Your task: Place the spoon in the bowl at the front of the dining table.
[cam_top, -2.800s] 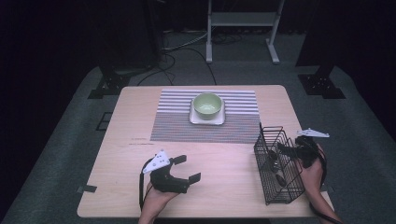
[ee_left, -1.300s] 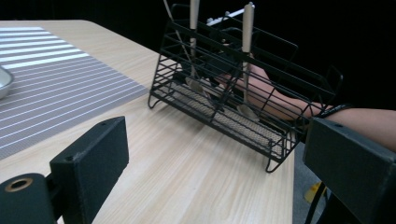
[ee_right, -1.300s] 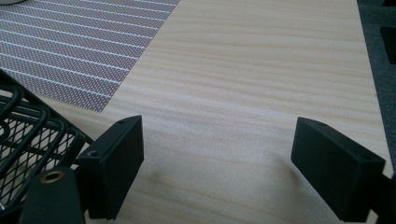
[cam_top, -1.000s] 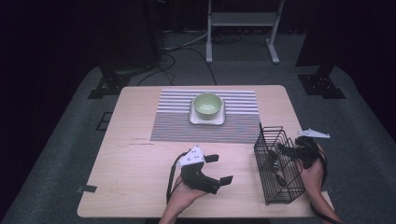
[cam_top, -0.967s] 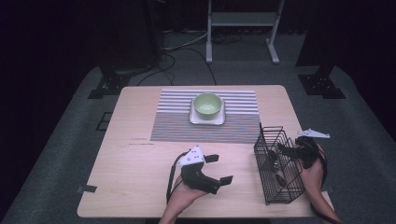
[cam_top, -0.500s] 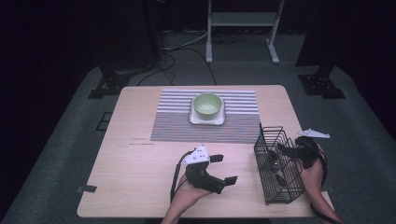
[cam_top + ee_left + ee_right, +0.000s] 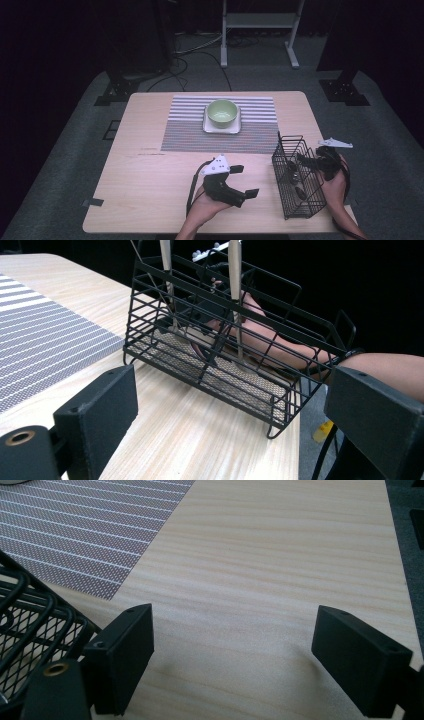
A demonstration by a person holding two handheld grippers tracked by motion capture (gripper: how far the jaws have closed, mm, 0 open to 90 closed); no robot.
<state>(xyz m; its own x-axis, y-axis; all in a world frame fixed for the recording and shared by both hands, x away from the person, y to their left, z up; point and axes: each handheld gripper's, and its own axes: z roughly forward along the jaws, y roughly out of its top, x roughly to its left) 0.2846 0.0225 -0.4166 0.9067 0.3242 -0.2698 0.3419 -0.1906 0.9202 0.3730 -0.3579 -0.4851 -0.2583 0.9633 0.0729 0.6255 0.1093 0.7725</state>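
A black wire basket (image 7: 296, 176) stands at the table's right front and holds metal cutlery (image 7: 294, 175). My left gripper (image 7: 244, 181) is open, low over the wood just left of the basket and facing it. In the left gripper view the basket (image 7: 225, 347) lies ahead of the wide-apart jaws of the left gripper (image 7: 232, 427), with two silver handles (image 7: 235, 275) standing up in it. My right gripper (image 7: 315, 159) rests against the basket's right side. The right gripper (image 7: 232, 655) is open over bare wood in its own view, with the basket (image 7: 30, 615) at its left.
A green bowl (image 7: 222, 112) sits on a white square plate (image 7: 221, 128) on a striped placemat (image 7: 220, 135) at the table's back middle. The table's right edge (image 7: 320, 145) runs close behind the right hand. Dark stands and cables lie beyond the table.
My left gripper has travelled right across the front of the table toward the basket. The right gripper and the basket have stayed put.
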